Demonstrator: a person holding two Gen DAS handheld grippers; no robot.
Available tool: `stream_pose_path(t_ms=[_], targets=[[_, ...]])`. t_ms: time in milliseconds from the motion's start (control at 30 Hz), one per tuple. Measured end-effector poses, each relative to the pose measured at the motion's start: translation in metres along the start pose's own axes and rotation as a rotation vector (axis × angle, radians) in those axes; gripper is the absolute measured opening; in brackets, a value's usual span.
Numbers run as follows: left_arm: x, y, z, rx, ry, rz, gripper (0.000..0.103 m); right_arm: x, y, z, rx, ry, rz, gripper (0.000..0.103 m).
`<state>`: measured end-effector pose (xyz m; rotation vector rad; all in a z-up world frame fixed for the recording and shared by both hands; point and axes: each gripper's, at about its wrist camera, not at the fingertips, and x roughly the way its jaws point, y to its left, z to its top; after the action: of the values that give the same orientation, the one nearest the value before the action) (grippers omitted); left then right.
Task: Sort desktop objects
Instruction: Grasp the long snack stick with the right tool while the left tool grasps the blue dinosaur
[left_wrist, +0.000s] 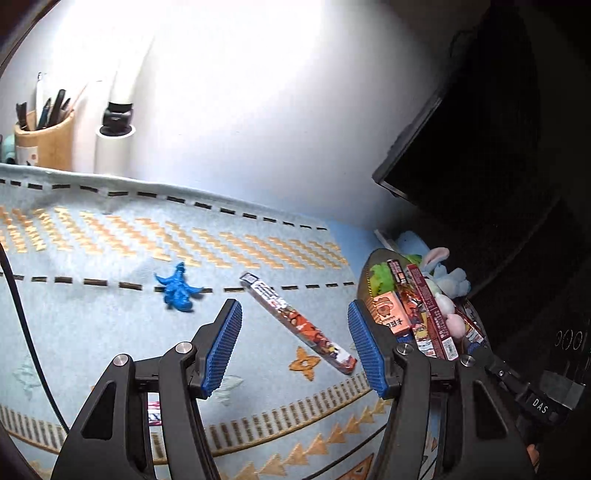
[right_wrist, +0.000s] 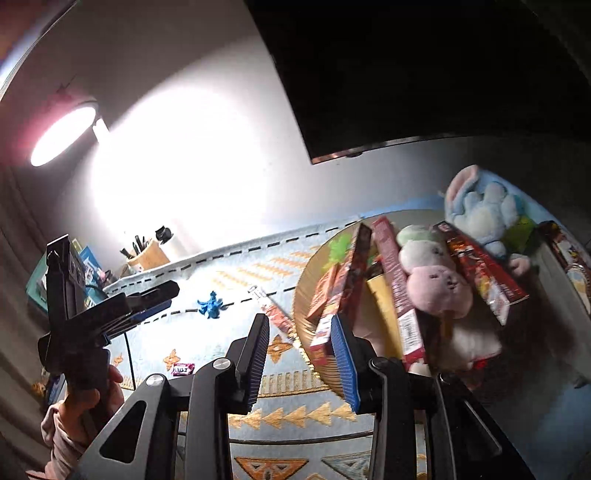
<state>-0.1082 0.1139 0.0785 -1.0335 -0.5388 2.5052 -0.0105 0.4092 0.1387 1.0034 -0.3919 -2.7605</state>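
Pale blue cloth (left_wrist: 92, 332) over the counter, woven with orange zigzag bands, orange diamonds and black dashed lines. Bright blue toy figure (left_wrist: 179, 290). Long snack box (left_wrist: 299, 321) printed in orange, red and white. Tan basket (right_wrist: 306, 295) packed with dark red boxes (right_wrist: 400, 291), a pink and white plush (right_wrist: 436, 284) and a light blue plush (right_wrist: 480, 210). Black fingers (left_wrist: 221, 347) faced with ribbed blue pads.
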Motion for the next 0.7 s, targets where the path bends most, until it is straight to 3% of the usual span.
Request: stream_pose_path(t_ms=[367,700], targets=[[0.02,0.066,-0.001,0.018,0.08,0.159,0.058,0.095,0.078,-0.003,-0.261,0.212,-0.074,0.034],[0.048,0.076,0.004,0.077,0.089,0.181,0.058,0.186,0.093,-0.002,-0.381,0.336,-0.188,0.034]])
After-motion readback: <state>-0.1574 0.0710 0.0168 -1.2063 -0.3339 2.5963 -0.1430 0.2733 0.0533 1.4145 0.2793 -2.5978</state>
